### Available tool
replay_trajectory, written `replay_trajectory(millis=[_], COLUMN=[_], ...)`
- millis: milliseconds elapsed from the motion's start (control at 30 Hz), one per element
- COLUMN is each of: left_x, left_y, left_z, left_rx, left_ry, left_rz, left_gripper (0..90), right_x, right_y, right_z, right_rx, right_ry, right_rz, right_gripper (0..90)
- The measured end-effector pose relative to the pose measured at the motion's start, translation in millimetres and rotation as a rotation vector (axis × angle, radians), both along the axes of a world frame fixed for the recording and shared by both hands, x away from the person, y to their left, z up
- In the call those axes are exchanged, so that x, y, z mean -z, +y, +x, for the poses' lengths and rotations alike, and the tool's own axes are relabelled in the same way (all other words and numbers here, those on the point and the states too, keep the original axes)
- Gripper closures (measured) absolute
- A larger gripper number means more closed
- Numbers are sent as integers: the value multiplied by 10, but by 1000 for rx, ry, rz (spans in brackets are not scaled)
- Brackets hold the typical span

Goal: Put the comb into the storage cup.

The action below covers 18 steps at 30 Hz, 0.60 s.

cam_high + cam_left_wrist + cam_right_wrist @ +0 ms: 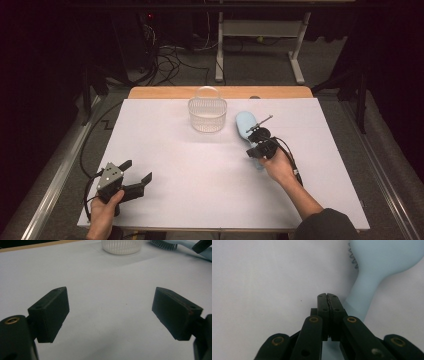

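A light blue hairbrush lies bristles down on the white table sheet, right of centre. My right gripper hovers over its handle with the jaws shut against each other and nothing between them. In the right gripper view the closed tips sit just left of the brush handle, and the brush head is ahead to the right. My left gripper rests near the front left corner, open and empty. The left gripper view shows its jaws wide apart over bare sheet.
A clear plastic basket with a thin handle stands at the back centre of the sheet, just left of the brush head; its base appears in the left gripper view. Beyond the table edge lie dark floor, cables and a desk frame.
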<state>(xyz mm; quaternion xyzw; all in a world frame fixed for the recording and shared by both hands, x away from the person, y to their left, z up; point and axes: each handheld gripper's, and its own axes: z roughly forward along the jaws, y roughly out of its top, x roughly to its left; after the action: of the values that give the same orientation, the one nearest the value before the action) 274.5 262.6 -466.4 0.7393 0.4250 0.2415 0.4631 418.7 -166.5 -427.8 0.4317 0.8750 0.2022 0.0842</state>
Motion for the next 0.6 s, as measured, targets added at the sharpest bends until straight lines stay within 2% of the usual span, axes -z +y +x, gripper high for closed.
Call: replay_trajectory(millis=[600], left_x=[0], left_y=[-1], left_z=[-1], left_rx=[-2], left_ry=[0], left_rz=[-1], left_gripper=[154], right_x=[13], right_y=[-159], right_z=[-6], right_rx=[41], right_ry=[-9], right_rz=[-7], right_gripper=[900])
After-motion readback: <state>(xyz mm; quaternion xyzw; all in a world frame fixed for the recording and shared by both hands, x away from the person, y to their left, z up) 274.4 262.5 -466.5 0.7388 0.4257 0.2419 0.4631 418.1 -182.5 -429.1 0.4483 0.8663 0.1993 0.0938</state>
